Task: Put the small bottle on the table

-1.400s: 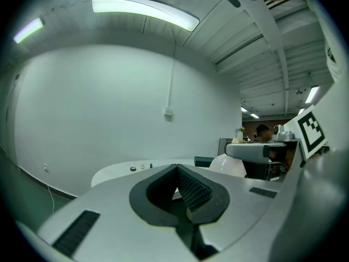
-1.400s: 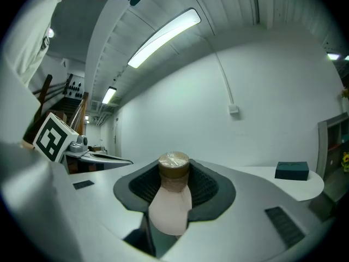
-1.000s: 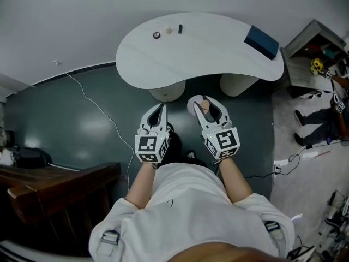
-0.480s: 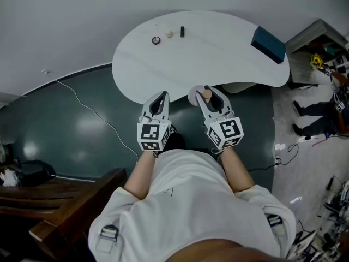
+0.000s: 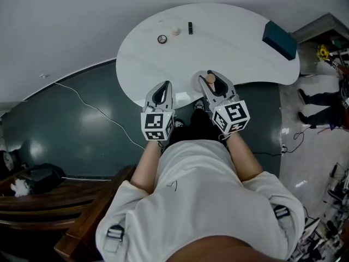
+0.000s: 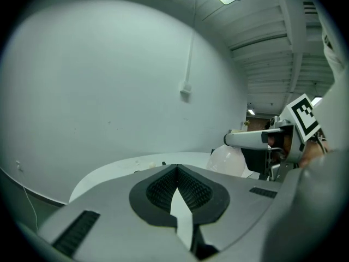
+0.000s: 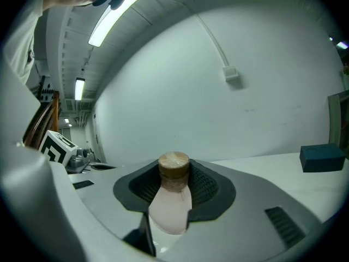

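Observation:
The small bottle (image 7: 172, 196) is pale with a brown cork-like cap, and my right gripper (image 7: 174, 185) is shut on its neck. In the head view the bottle (image 5: 210, 80) and right gripper (image 5: 211, 76) hang over the near edge of the white kidney-shaped table (image 5: 240, 42). My left gripper (image 5: 164, 87) is level with it on the left, also over the table's near edge. Its jaws (image 6: 176, 169) are shut with nothing between them. The left gripper view shows the bottle's rounded white body (image 6: 228, 160) under the right gripper (image 6: 256, 138).
At the table's far side lie a small round ring (image 5: 162, 39), a beige knob (image 5: 175, 30) and a little black piece (image 5: 190, 27). A dark blue box (image 5: 280, 40) sits at the right end. A wooden bench (image 5: 60, 201) stands behind on the left, a cable (image 5: 103, 116) on the floor.
The person has stepped up to the table. Both grippers have moved from over the dark floor to above the table's near edge, the bottle still in the right one.

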Demonstrator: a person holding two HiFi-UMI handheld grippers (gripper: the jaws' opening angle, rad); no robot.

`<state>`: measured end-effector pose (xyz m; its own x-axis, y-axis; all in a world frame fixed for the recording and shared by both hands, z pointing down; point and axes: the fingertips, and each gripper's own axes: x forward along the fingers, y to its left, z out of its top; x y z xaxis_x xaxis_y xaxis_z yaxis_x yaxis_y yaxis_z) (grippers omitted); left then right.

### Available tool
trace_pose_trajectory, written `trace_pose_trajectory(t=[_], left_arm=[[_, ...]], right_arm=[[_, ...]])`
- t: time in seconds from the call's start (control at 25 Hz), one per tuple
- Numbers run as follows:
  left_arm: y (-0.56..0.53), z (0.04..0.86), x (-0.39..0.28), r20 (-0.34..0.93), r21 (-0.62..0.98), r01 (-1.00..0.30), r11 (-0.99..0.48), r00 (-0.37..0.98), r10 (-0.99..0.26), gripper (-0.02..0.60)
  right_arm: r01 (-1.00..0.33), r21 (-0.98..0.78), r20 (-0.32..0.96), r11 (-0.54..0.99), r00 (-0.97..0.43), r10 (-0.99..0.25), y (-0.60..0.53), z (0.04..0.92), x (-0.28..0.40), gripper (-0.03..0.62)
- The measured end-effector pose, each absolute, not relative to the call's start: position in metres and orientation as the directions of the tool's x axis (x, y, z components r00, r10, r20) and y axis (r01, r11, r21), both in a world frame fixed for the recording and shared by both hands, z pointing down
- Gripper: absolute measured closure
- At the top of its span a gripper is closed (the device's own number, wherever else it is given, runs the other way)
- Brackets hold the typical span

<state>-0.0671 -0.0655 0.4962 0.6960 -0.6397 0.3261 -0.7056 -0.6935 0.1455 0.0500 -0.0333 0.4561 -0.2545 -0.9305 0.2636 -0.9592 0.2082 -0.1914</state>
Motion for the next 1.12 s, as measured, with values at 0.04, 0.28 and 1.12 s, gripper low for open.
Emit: trace_pose_trajectory(t=[0.04, 0.28, 1.12], left_arm=[[-0.072, 0.499, -0.066, 0.334, 0.147, -0.71, -0.689, 0.691, -0.641, 0.569], [-0.117, 0.515, -0.058, 0.378, 0.138, -0.736, -0.663, 0.657, -0.652, 0.569], [-0.203, 0.583, -0.035, 0.536, 0.179, -0.84, -0.512, 0.519, -0.666, 0.57]], right_arm=[[-0.958, -0.194, 0.268, 0.213, -0.261, -0.927, -0.043, 0.458, 0.052, 0.461], [-0.94, -0.221, 0.277, 0.261, -0.317, -0.907, -0.1, 0.472, 0.058, 0.461], [-0.878, -0.301, 0.394, 0.372, -0.47, -0.79, -0.237, 0.546, 0.086, 0.461]])
